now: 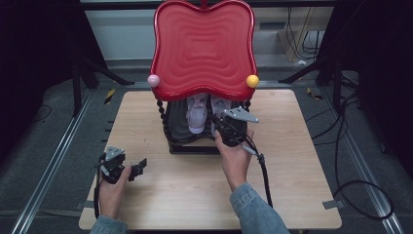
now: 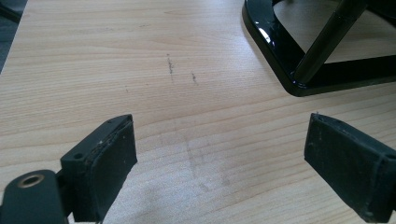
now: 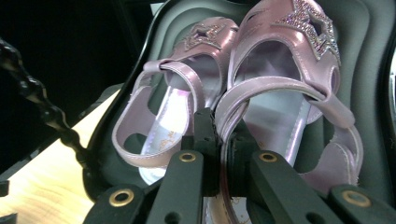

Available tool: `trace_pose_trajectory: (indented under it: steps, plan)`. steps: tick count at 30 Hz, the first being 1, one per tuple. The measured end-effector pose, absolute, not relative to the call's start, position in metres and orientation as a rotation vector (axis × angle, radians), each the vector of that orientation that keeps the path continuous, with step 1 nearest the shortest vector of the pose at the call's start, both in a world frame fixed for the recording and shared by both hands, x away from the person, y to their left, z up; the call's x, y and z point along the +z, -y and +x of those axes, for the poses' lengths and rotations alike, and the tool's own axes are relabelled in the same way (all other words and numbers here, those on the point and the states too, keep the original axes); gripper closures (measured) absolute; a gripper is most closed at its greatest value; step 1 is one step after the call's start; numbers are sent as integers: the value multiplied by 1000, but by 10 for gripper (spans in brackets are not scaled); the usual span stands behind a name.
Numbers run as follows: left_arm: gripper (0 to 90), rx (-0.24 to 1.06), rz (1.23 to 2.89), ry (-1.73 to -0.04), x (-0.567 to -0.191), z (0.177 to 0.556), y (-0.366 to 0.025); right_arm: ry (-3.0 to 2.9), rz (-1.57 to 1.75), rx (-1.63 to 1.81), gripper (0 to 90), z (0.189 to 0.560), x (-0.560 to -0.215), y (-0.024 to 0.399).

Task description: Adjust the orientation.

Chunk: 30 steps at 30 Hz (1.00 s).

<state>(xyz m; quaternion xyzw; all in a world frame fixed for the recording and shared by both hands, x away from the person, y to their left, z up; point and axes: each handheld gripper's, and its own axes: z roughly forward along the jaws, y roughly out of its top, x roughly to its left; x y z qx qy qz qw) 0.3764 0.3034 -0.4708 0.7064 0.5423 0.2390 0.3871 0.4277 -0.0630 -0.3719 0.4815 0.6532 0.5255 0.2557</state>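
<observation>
Nearest to the camera in the right gripper view, the right gripper [image 3: 223,154] has its two black jaws pressed together on the heel strap of the right-hand sandal [image 3: 280,93], a pink shiny one with a glittering star on its toe part. This sandal fills the upper right of that frame, and the second pink sandal [image 3: 173,107] lies just beside it, at the centre left. Both sandals rest on the dark lower tray [image 3: 369,70] of the rack.

From the high view, the right gripper [image 1: 220,121] is at the centre of the frame, reaching under the red wavy top tray [image 1: 203,48], where the sandals [image 1: 197,114] lie side by side. A pink ball [image 1: 153,80] and a yellow ball [image 1: 252,81] sit at the front corners of the red tray.

At the lower left of the high view, the left gripper [image 1: 141,165] hovers low over the wooden table [image 1: 195,185], well apart from the rack. Its jaws stand wide apart with nothing between them.
</observation>
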Motion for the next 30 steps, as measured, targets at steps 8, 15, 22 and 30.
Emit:
trace_pose_trajectory:
  steps: [8,15,22,30]
  plan:
    - [84,608,1796,-1380,-471,376,-303,-1749,1323,1395,863,434,-376,59]
    - [84,608,1795,-1380,-471,376,-304,-1738,1318,1364,863,439,-378,54]
    - [84,605,1793,-1379,-470,376,-304,-1733,1313,1337,862,443,-381,49]
    - [84,603,1794,-1377,-471,376,-303,-1719,1290,1319,859,445,-384,41]
